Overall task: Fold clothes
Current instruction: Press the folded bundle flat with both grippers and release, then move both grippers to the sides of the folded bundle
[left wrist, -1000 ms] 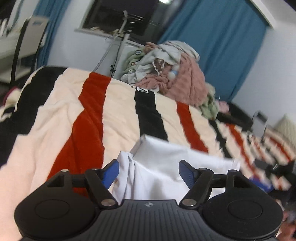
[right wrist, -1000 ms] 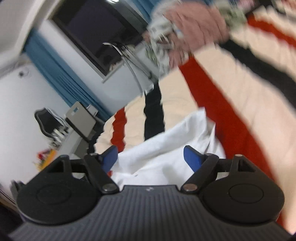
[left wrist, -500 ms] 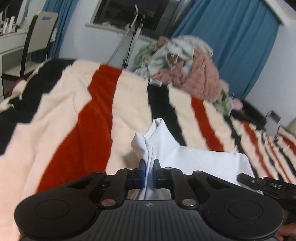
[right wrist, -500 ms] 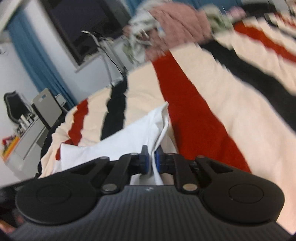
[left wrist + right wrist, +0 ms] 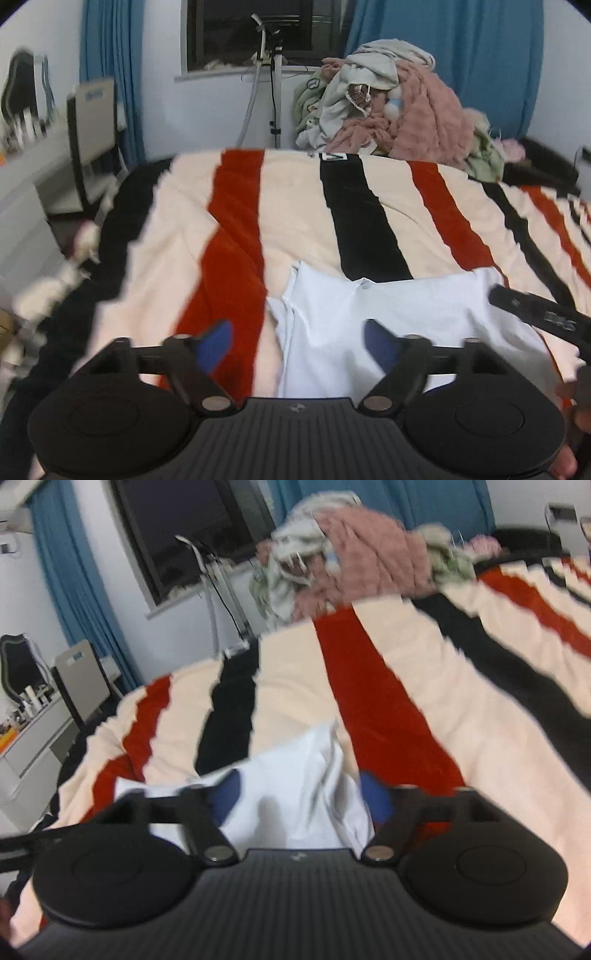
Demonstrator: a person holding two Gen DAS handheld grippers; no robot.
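Both grippers, left gripper (image 5: 298, 344) and right gripper (image 5: 300, 795), are spread wide with nothing pinched, hovering over the white garment (image 5: 388, 325) lying on the striped blanket (image 5: 236, 229).

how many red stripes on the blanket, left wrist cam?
3: one left of the white garment, at; one right of the black centre stripe; one far right. More may be hidden.

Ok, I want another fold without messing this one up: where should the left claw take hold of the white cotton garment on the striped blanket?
Probably the bunched, pleated left edge of the white cotton garment. It stands up in ridges off the striped fleece blanket, so fingers can pinch it. Bring the open left claw in low from the near side, straddling that ridge. The flat middle offers nothing to pinch.
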